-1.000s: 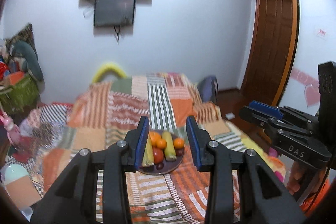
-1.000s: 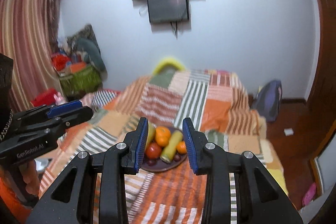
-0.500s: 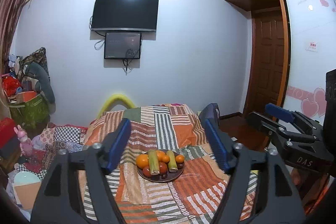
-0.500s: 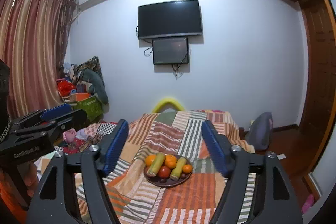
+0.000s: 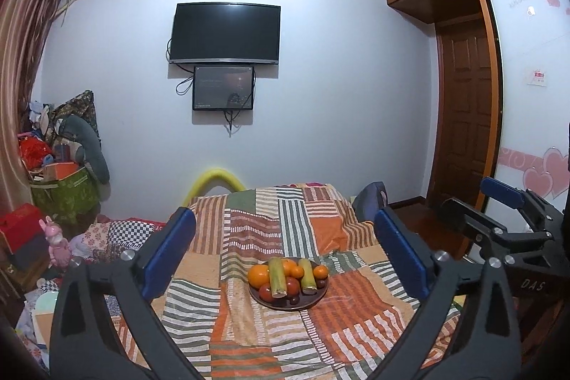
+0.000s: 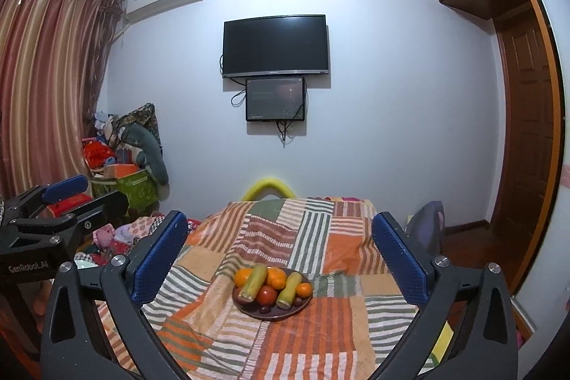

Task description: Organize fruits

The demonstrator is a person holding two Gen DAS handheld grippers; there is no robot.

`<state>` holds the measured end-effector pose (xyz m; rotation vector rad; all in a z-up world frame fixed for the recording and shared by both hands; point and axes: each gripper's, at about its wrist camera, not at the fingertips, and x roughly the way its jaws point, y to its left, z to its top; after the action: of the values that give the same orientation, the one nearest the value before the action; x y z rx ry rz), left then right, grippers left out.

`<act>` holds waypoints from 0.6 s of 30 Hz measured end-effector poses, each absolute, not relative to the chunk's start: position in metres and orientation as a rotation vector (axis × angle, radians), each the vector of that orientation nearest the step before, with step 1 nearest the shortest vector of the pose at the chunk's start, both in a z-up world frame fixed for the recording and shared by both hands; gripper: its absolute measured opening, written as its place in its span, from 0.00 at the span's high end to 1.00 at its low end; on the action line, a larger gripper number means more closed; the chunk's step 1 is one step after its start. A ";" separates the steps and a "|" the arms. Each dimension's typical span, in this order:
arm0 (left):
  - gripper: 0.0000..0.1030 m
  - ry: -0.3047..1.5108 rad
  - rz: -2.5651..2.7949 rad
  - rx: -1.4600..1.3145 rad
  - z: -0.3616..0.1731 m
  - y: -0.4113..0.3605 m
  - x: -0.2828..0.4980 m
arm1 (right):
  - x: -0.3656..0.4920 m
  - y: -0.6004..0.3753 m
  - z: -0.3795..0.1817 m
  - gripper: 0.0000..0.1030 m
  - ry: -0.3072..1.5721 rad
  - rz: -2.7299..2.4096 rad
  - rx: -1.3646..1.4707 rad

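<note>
You hold the left claw [image 5: 285, 251] wide apart and empty, and the right claw [image 6: 279, 253] is also wide and empty. The fruits are in the dark plate [image 6: 270, 313] on the bed's patchwork cover [image 6: 249, 337]: oranges [image 5: 259, 275], tomatoes [image 6: 267, 295] and two green sticks [image 5: 277, 277]. Both claws are well apart from the plate.

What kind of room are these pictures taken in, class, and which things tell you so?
Most likely a bedroom: a bed under a patchwork bedspread, a television on the wall, and a built-in wardrobe. A plate of fruit sits on the bed.
</note>
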<state>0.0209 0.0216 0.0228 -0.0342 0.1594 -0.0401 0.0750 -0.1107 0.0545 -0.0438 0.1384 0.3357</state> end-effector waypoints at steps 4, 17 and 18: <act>0.01 0.162 -0.045 -0.034 0.022 0.022 0.019 | 0.073 -0.112 0.053 0.00 0.141 0.333 -0.041; 0.00 0.168 -0.047 -0.034 0.020 0.021 0.021 | 0.069 -0.116 0.051 0.00 0.146 0.327 -0.024; 0.00 0.167 -0.048 -0.035 0.020 0.021 0.021 | 0.069 -0.116 0.051 0.00 0.146 0.327 -0.024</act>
<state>0.0215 0.0208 0.0205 -0.0349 0.1675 -0.0479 0.0695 -0.1159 0.0506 -0.0235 0.1458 0.3270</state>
